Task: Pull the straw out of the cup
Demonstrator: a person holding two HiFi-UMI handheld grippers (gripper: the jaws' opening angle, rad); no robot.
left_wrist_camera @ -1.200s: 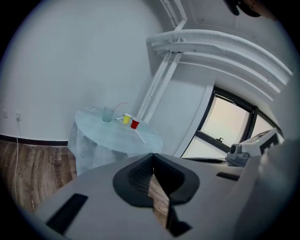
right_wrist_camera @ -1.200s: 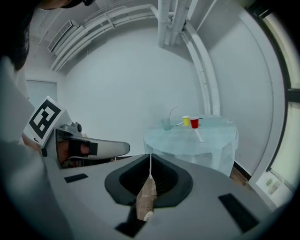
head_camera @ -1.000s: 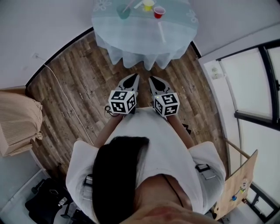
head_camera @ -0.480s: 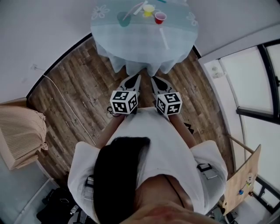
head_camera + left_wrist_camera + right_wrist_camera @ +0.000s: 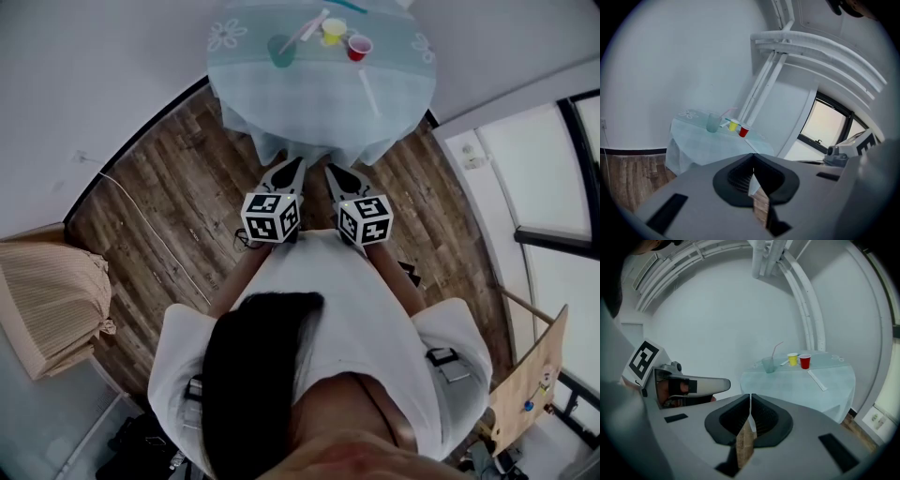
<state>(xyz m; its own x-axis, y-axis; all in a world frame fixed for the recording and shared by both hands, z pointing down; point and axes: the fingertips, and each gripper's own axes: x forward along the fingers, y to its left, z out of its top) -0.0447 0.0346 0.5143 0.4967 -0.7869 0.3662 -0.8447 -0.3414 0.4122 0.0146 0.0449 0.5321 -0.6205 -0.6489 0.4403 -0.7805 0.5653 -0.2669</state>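
Far ahead on the round cloth-covered table (image 5: 319,103) stands a clear greenish cup (image 5: 281,50) with a pale straw (image 5: 310,25) leaning out of it. The same cup (image 5: 713,123) (image 5: 768,364) and straw (image 5: 776,350) show in both gripper views. My left gripper (image 5: 292,171) (image 5: 753,159) and right gripper (image 5: 331,174) (image 5: 750,398) are held side by side over the wooden floor, short of the table's near edge. Both are shut with nothing between the jaws.
A yellow cup (image 5: 334,30) and a red cup (image 5: 358,47) stand right of the clear cup, and a white wrapped straw (image 5: 369,92) lies nearer on the cloth. A beige covered object (image 5: 52,300) sits at left, a window (image 5: 562,187) at right, a cable (image 5: 150,225) on the floor.
The person has stepped toward the table; it sits lower and nearer in the head view. Both grippers moved forward with the body and stayed shut.
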